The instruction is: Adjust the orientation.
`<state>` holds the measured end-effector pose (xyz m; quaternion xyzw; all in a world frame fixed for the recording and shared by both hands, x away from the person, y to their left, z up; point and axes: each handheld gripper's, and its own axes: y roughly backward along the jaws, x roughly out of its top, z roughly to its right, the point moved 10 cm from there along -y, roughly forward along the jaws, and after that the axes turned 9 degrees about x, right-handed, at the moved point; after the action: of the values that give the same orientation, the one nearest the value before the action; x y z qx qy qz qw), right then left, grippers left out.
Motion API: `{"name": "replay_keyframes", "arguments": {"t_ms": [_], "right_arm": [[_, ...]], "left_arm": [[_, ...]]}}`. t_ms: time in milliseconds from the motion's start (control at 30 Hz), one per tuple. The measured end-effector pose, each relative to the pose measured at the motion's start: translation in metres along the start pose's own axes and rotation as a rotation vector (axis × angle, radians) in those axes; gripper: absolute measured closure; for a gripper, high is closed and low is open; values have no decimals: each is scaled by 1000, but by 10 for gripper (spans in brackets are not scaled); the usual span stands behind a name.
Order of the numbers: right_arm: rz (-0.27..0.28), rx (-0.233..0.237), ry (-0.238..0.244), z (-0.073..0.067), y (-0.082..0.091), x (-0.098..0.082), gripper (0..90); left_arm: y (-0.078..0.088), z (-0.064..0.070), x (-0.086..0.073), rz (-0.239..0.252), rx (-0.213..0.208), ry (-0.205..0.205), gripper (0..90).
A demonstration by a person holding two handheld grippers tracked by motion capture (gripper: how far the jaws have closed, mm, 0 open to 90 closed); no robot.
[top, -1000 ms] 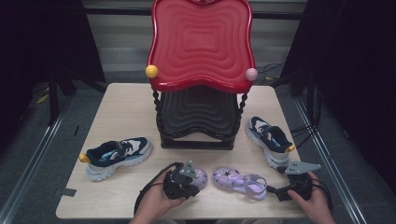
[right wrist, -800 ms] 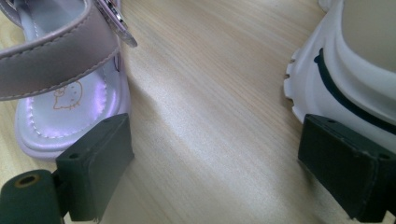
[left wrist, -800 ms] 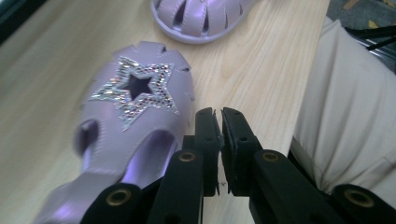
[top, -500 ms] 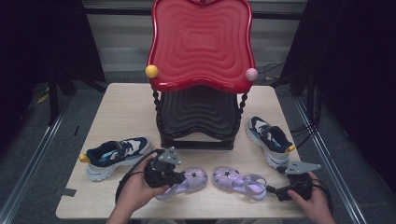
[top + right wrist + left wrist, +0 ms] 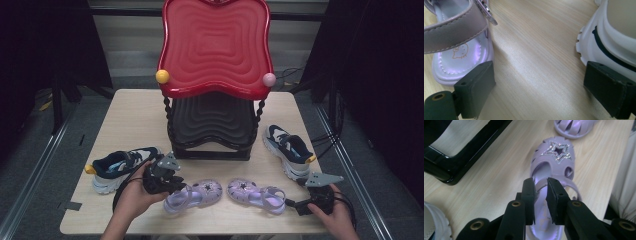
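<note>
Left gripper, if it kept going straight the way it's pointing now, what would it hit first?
Probably the ankle strap of the left purple sandal: the left gripper, jaws just opened a slit, sits right at it, the star-decorated toe beyond. Depth is unclear.

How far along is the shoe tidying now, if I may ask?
Done: nothing sits on the rack yet. In hand: the left gripper has just been opening its fingers over the left sandal's strap; right gripper rests open. Left: both sandals and both sneakers lie on the table.

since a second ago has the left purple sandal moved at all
Yes. The left purple sandal slid left, away from the unmoved right sandal and toward the navy sneaker, widening the gap. The left tool, jaws just opening, straddles its strap.
</note>
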<state>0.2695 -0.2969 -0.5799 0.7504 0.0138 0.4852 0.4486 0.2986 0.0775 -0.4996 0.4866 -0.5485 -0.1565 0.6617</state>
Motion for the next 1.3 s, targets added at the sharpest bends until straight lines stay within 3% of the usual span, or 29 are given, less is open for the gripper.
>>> {"name": "replay_keyframes", "arguments": {"t_ms": [133, 533, 567, 633, 667, 700, 800, 833, 933, 967, 1067, 1167, 1233, 1300], "right_arm": [[0, 0, 0, 0, 0, 0, 89], [0, 0, 0, 0, 0, 0, 89], [0, 0, 0, 0, 0, 0, 89], [0, 0, 0, 0, 0, 0, 89], [0, 0, 0, 0, 0, 0, 89], [0, 0, 0, 0, 0, 0, 89], [0, 0, 0, 0, 0, 0, 89], [0, 0, 0, 0, 0, 0, 89], [0, 0, 0, 0, 0, 0, 89], [0, 0, 0, 0, 0, 0, 89], [0, 0, 0, 0, 0, 0, 89], [0, 0, 0, 0, 0, 0, 89], [0, 0, 0, 0, 0, 0, 89], [0, 0, 0, 0, 0, 0, 89]], "left_arm": [[-3, 0, 0, 14, -9, 29, 731], [-2, -3, -5, 9, -26, 11, 695], [-1, -1, -5, 18, -31, 28, 690], [2, -4, -9, 7, -26, 15, 689], [2, -3, -9, 22, -27, 40, 684], [2, -5, -12, 13, -27, 23, 682], [-5, -2, -17, 4, -33, 21, 674], [-8, 1, -17, 9, -41, 37, 673], [-13, -4, -18, 4, -17, 20, 655], [-15, -2, -17, 23, -28, 45, 658], [-20, -3, -20, 5, -20, 2, 637], [-27, -2, -20, 19, -22, 16, 625], [-29, -3, -20, 24, -26, -5, 631], [-32, -1, -17, 47, -39, 15, 631]]}}
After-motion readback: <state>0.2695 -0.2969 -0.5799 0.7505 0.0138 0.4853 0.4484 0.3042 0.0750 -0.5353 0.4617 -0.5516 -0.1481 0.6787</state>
